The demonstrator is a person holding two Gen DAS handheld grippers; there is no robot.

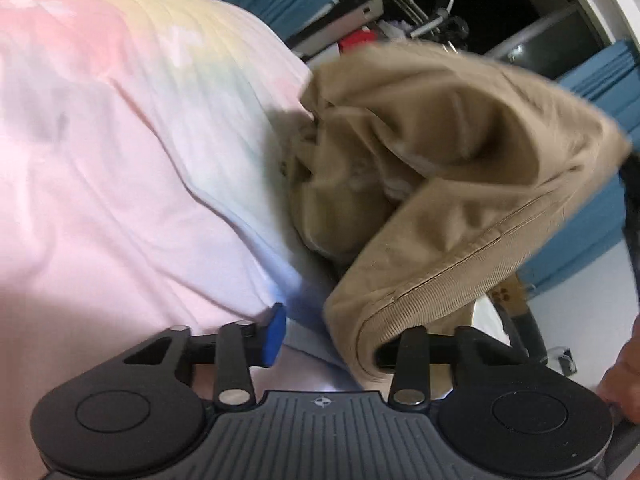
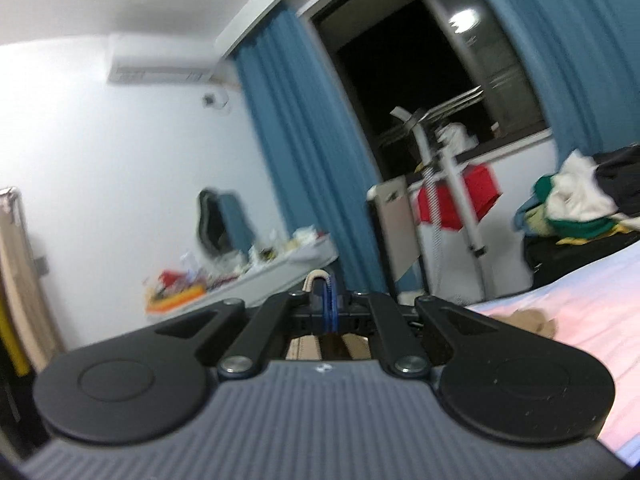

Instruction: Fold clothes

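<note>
Tan garment [image 1: 440, 140]: bunched and lifted off the pink pastel bed [image 1: 120, 160], hanging over its right part, with a ribbed, stitched hem curving down toward the near edge of the left wrist view. Left gripper [image 1: 328, 340] low and near, its fingers spread: blue pad of the left finger [image 1: 274, 334] bare and clear of the cloth, right finger hidden under the hem draped over it (no pinch visible there). Part of a hand [image 1: 624, 372] at the far right edge of that view. Right gripper [image 2: 326, 300] held about level, facing the room, its fingers pressed together on a thin tan fold, a small loop of it poking up just beside the blue pads and tan strips trailing below them. Beyond, blurred: blue curtains [image 2: 304, 160] on either side of a dark window, a drying rack [image 2: 456, 184] with something red on it, a cluttered worktop [image 2: 260, 272] to the left, and a heap of clothes [image 2: 572, 200] at the far right past the bed.
</note>
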